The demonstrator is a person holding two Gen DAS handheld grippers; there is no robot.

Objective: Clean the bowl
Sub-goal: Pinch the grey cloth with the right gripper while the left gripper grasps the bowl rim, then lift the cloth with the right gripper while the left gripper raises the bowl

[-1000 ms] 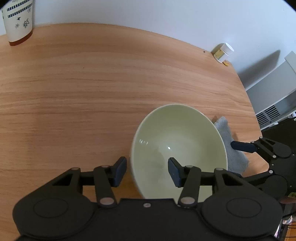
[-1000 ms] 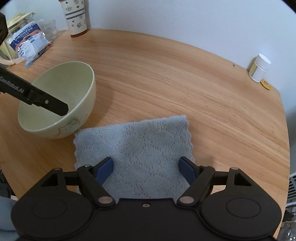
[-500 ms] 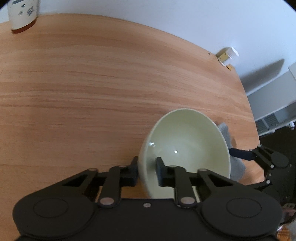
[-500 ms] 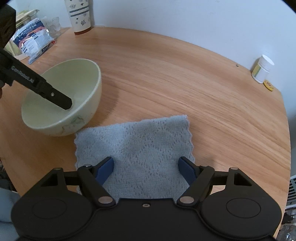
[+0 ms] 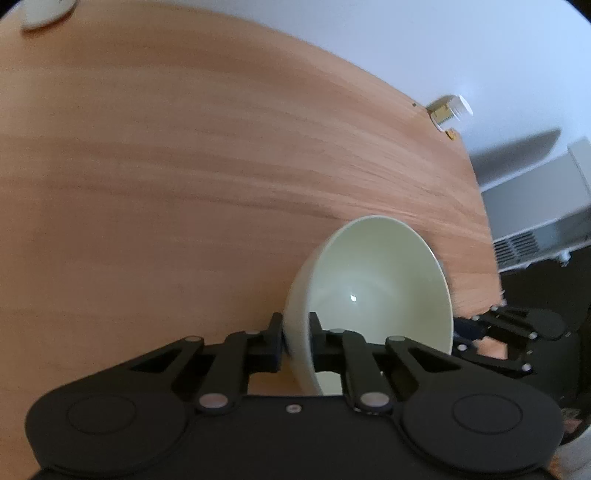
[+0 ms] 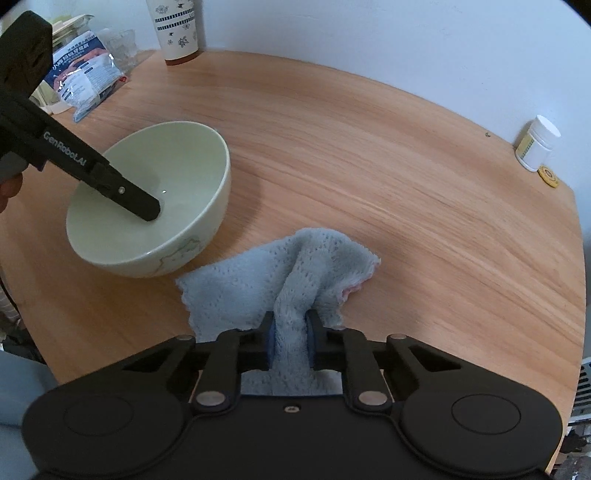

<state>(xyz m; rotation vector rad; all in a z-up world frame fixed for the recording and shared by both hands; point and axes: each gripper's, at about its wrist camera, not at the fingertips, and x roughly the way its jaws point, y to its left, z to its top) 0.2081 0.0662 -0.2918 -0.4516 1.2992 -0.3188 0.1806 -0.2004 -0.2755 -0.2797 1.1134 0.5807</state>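
Observation:
A pale green bowl (image 5: pixel 380 288) (image 6: pixel 192 166) stands on the wooden table (image 6: pixel 369 155), tipped a little. My left gripper (image 5: pixel 295 332) is closing on its near rim, one pad outside the wall and one inside. In the right wrist view one of its fingers (image 6: pixel 136 201) reaches down into the bowl. A light blue knitted cloth (image 6: pixel 240 280) lies right of the bowl. My right gripper (image 6: pixel 291 332) is closing on a pinched-up ridge of that cloth, pads pressing both sides. The right gripper (image 5: pixel 476 328) shows dimly behind the bowl in the left wrist view.
A white pill bottle (image 6: pixel 537 144) and a yellow cap (image 6: pixel 547 176) sit at the table's far right edge. A tall patterned cup (image 6: pixel 177 29) and plastic packets (image 6: pixel 85 81) stand at the far left. A white appliance (image 5: pixel 535 206) is beyond the table.
Both grippers went from open to closed. The left one clamped the bowl's rim and the bowl tipped. The right one bunched the flat cloth into a ridge between its pads.

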